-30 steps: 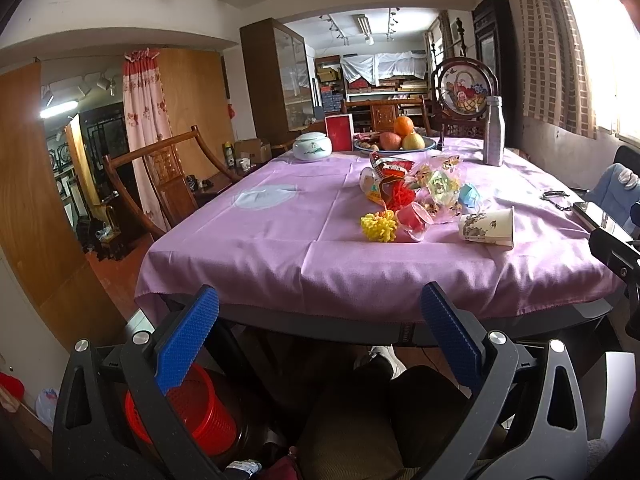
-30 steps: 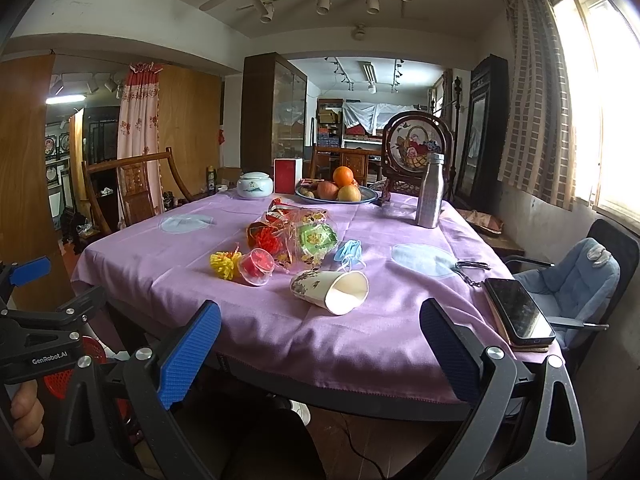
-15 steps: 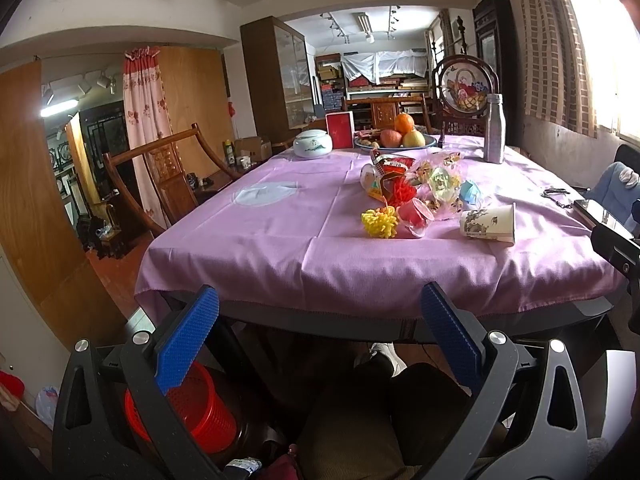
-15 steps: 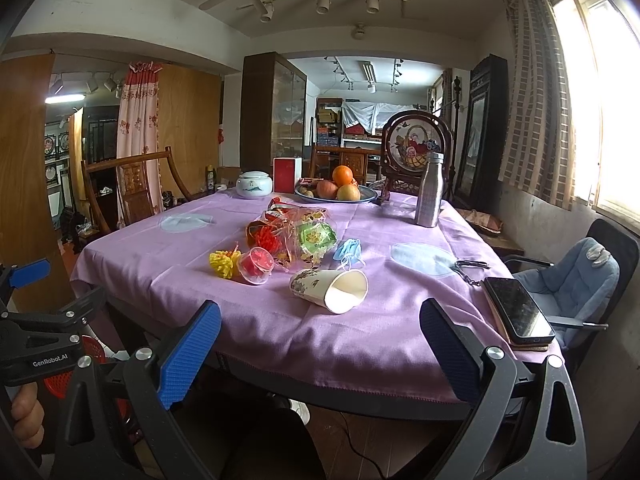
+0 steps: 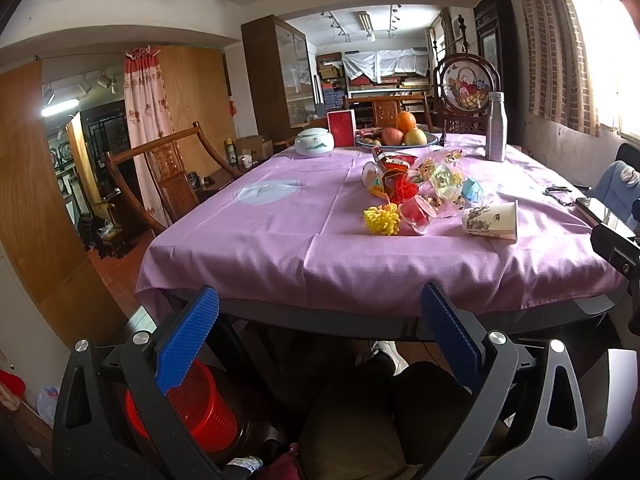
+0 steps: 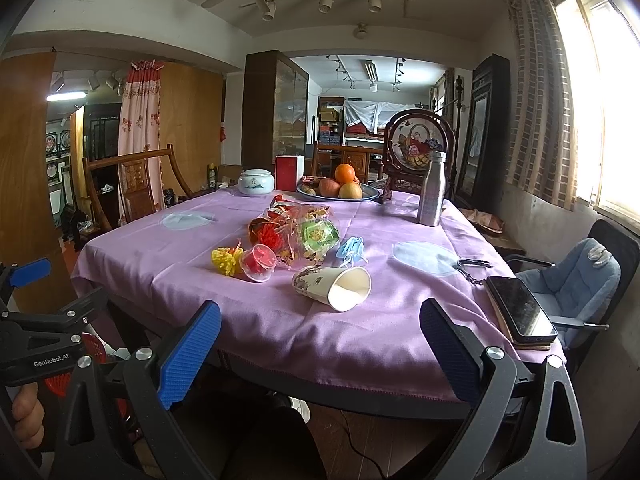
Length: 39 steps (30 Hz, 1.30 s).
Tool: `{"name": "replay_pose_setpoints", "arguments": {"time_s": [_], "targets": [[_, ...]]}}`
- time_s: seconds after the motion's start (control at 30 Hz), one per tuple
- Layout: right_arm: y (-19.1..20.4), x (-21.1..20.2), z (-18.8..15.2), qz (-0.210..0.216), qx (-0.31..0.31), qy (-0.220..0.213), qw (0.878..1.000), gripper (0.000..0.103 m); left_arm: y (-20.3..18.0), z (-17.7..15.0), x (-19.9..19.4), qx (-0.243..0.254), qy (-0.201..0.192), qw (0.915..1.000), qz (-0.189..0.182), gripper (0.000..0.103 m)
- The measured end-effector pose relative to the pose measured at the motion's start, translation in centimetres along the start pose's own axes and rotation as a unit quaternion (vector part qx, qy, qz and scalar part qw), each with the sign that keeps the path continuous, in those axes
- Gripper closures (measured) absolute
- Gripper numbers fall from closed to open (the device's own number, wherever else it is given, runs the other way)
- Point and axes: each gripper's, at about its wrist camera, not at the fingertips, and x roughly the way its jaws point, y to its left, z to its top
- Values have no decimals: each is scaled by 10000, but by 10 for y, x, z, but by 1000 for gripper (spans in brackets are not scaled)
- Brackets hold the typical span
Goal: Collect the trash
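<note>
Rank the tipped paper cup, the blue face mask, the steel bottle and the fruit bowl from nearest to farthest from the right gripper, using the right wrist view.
From the right gripper:
1. Paper cup, lying on its side straight ahead, mouth toward the camera.
2. Blue face mask, just behind the cup.
3. Steel bottle, upright, to the right.
4. Fruit bowl, at the far end of the table.

One paper cup (image 6: 334,286), three fruits (image 6: 343,185)

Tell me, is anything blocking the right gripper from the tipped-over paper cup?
Nothing visible is. The open right gripper hangs off the table's near edge, and only bare purple tablecloth lies between it and the paper cup, which lies on its side.
</note>
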Motion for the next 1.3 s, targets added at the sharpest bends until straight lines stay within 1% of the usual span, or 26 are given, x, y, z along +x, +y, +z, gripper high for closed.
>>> {"name": "replay_pose_setpoints", "arguments": {"time_s": [0.37,0.63,0.8,0.97,1.13,1.3], "targets": [[0,7,-5,9,1,79,10000,5,4,-11,5,14,74,10000,38,7],[0,22,-13,24,-8,253,9997,5,-3,-14,19,48,270,9996,37,6],[1,44,-17,47,-14,472,9989,5,-7,-17,34,171,340,9992,153,6],[4,71,-21,19,-110,711,9974,6,-8,-17,60,162,535,9984,118,6],[-1,104,-21,95,-34,971,9952,6,-10,-13,89,199,692,9973,162,6],[-10,133,-17,75,82,1075,9941,5,-13,-6,115,197,819,9964,125,7]]}}
